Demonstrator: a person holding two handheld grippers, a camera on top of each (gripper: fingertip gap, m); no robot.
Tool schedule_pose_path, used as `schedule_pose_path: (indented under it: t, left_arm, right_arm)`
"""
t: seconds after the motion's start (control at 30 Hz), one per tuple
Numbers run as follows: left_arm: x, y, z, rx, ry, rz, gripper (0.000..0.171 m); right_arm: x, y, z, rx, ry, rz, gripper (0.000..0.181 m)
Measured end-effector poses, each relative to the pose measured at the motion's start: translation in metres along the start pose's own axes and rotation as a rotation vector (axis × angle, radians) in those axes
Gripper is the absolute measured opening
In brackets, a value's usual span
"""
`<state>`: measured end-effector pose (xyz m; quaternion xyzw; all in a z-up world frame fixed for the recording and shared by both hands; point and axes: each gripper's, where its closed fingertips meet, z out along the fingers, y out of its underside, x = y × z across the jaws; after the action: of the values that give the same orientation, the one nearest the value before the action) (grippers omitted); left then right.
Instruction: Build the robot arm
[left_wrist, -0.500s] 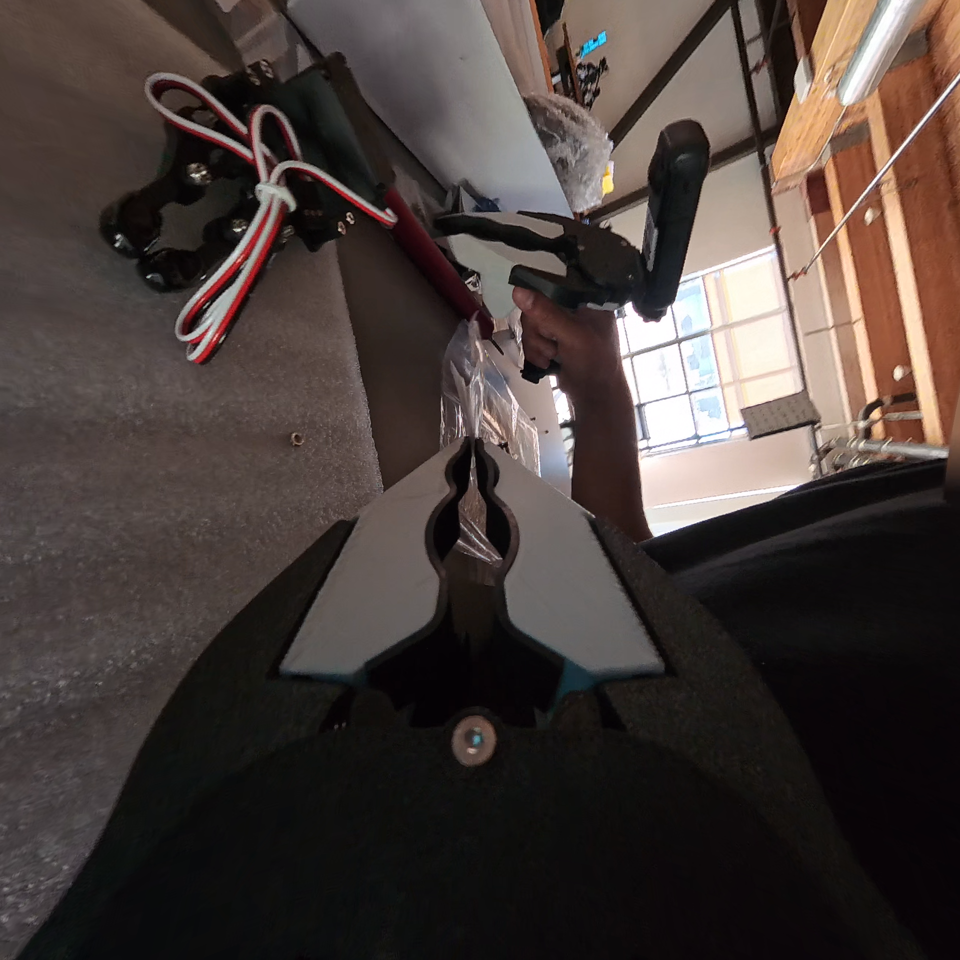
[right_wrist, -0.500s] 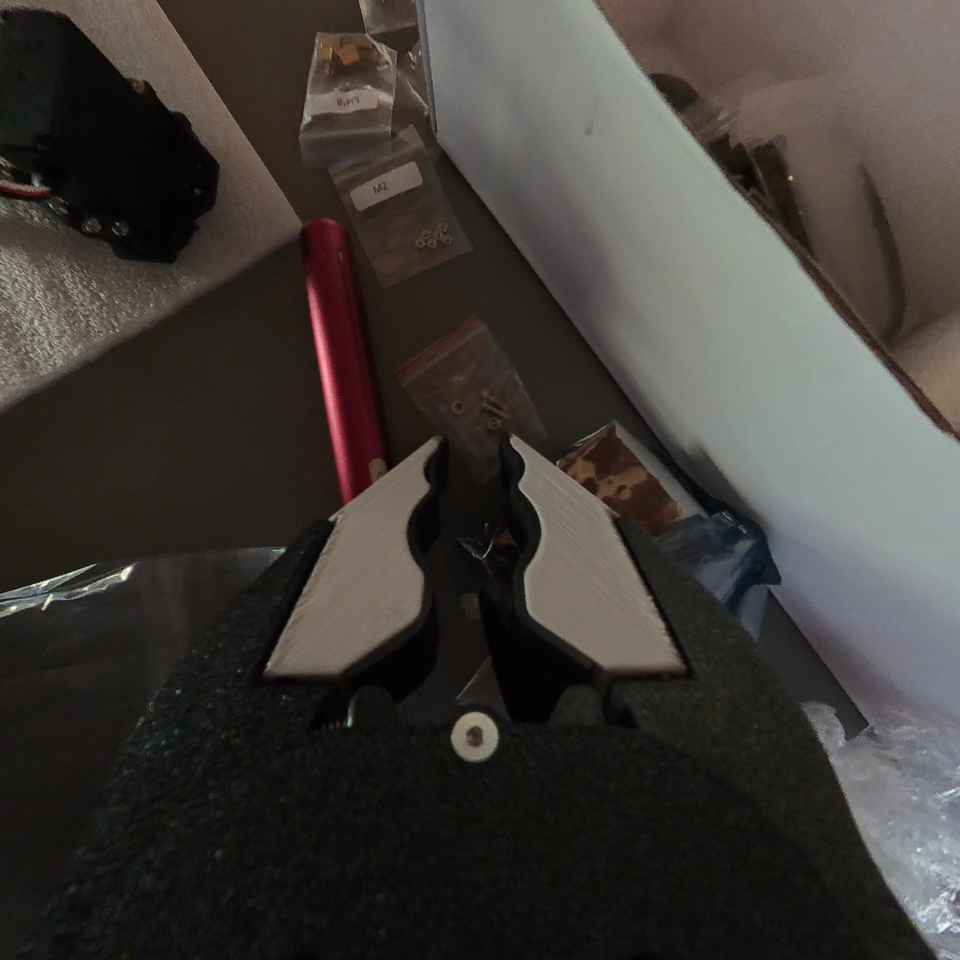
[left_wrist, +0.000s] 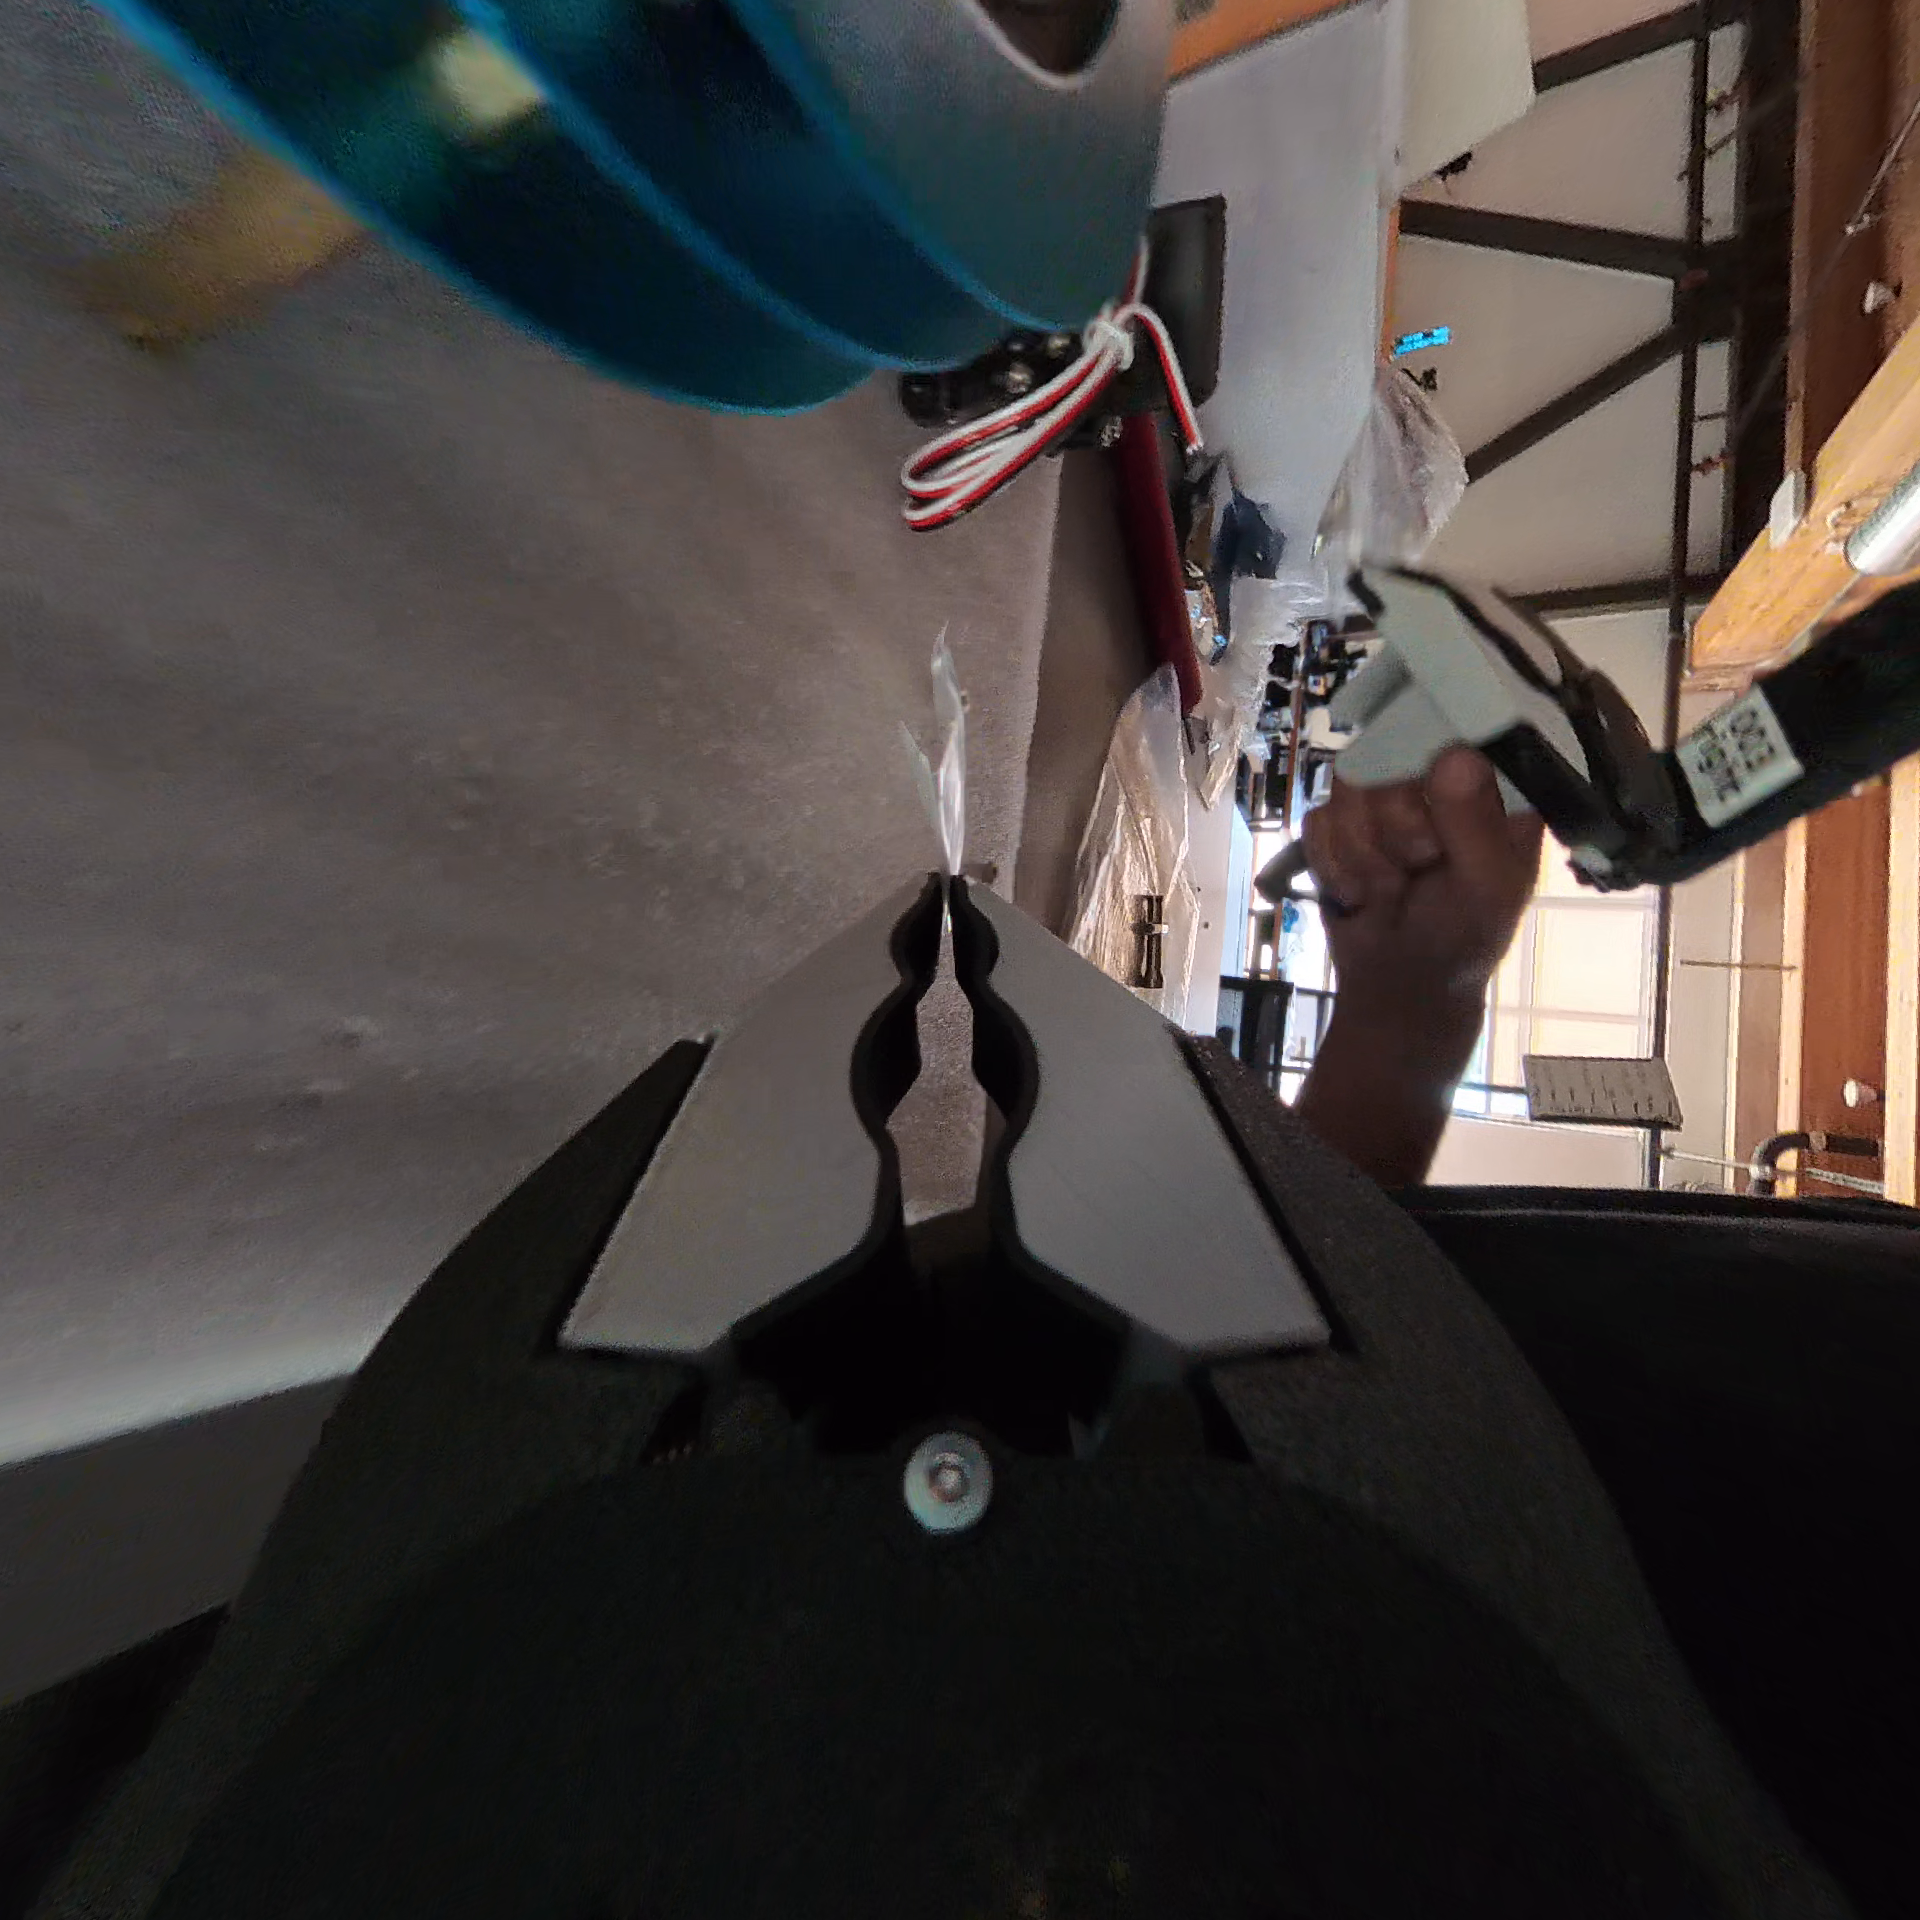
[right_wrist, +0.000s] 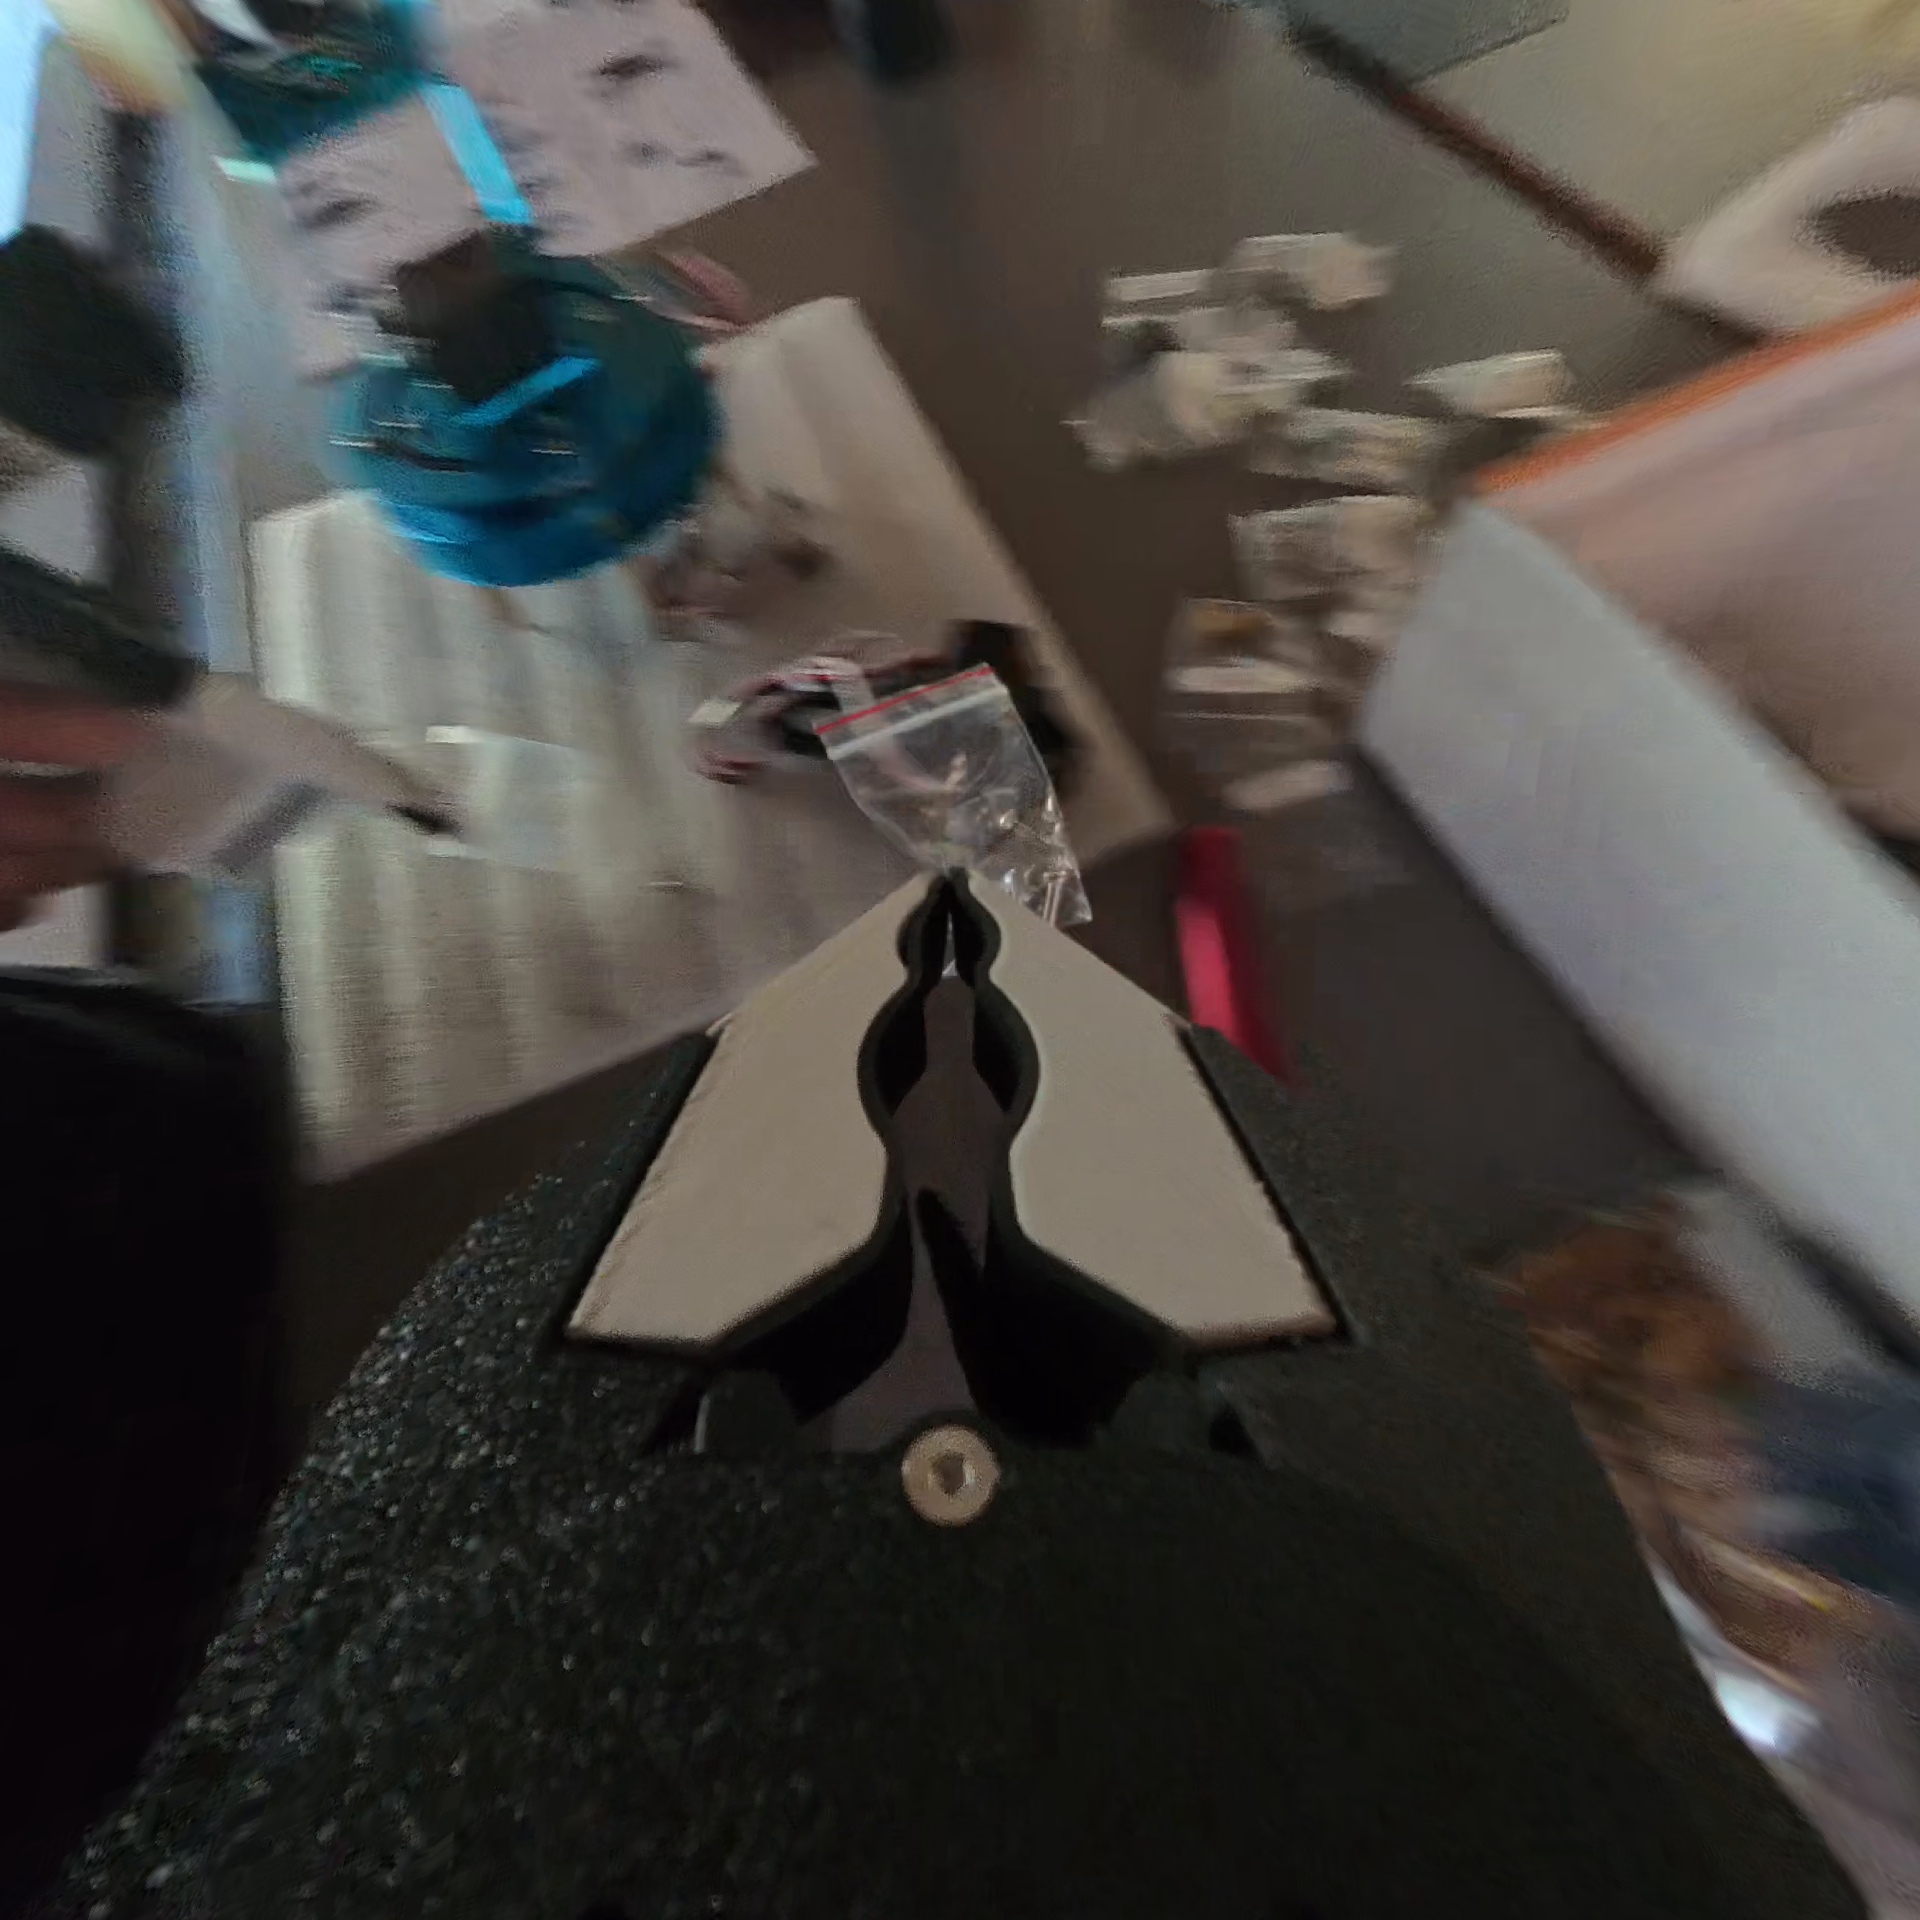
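My left gripper (left_wrist: 951, 883) is shut on a thin clear plastic bag (left_wrist: 943, 748), seen edge-on and held just above the grey foam sheet (left_wrist: 468, 779). My right gripper (right_wrist: 951, 883) is shut on the corner of a small clear zip bag (right_wrist: 951, 774) that has a red strip and small metal parts inside, held in the air. In the left wrist view the right gripper (left_wrist: 1392, 675) shows at the right, held by a hand (left_wrist: 1403, 883). The right wrist view is motion-blurred.
A black servo with red-and-white wires (left_wrist: 987, 447) lies at the foam's far edge, with a red tube (left_wrist: 1153, 540) beside it; the tube also shows in the right wrist view (right_wrist: 1210, 914). A blurred blue round object (left_wrist: 727, 208) hangs close above. A white box (right_wrist: 1610, 831) stands at the right. More small bags (right_wrist: 1268, 416) lie beyond. Spacing between my two grippers at the tips: around 20 cm.
My right gripper has shut on the small zip bag and lifted it off the table, swinging fast. My left gripper has moved over the foam sheet with its clear bag.
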<state>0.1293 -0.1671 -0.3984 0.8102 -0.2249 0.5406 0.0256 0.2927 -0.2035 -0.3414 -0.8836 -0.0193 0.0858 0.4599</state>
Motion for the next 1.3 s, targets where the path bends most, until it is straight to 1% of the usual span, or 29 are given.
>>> schedule_pose_path:
  t: [0.07,0.17,0.2,0.27,0.37,0.43,0.5,0.6,0.7,0.83,0.9,1.3]
  left_arm:
    - [-0.009,-0.001,-0.007,0.007,-0.019,-0.008,0.0]
    - [-0.021,-0.001,-0.015,0.01,-0.039,-0.009,0.001]
    - [-0.024,0.0,-0.016,0.008,-0.037,-0.018,0.001]
    - [-0.029,0.002,-0.018,-0.003,-0.028,-0.039,0.001]
    - [-0.029,0.003,-0.019,0.001,0.005,-0.079,0.001]
    - [-0.028,0.004,-0.018,0.003,0.022,-0.091,0.001]
    - [-0.027,0.004,-0.018,-0.001,0.032,-0.086,0.001]
    - [-0.027,0.006,-0.018,-0.031,0.028,-0.055,0.002]
    - [-0.024,0.006,-0.019,-0.046,0.039,-0.038,0.009]
    - [-0.026,0.006,-0.021,-0.048,0.026,-0.019,0.007]
    - [-0.028,0.007,-0.022,-0.052,0.011,-0.012,0.003]
    - [-0.03,0.009,-0.023,-0.054,-0.007,0.009,0.001]
  right_arm:
    - [-0.054,0.004,0.02,-0.029,-0.108,0.003,0.0]
    - [-0.119,0.025,0.056,-0.112,-0.195,0.007,0.0]
    - [-0.135,0.03,0.066,-0.131,-0.208,-0.001,0.0]
    - [-0.15,0.041,0.084,-0.158,-0.178,0.007,0.0]
    - [-0.153,0.044,0.096,-0.146,-0.111,0.069,0.0]
    - [-0.159,0.04,0.099,-0.129,-0.126,0.168,0.0]
    - [-0.164,0.038,0.101,-0.122,-0.137,0.227,0.0]
    - [-0.166,0.037,0.105,-0.119,-0.1,0.225,0.0]
    - [-0.168,0.037,0.109,-0.12,-0.086,0.217,0.0]
    - [-0.169,0.034,0.112,-0.113,-0.079,0.209,0.0]
    - [-0.167,0.031,0.112,-0.108,-0.066,0.211,0.0]
    - [-0.168,0.033,0.116,-0.127,-0.089,0.231,0.0]
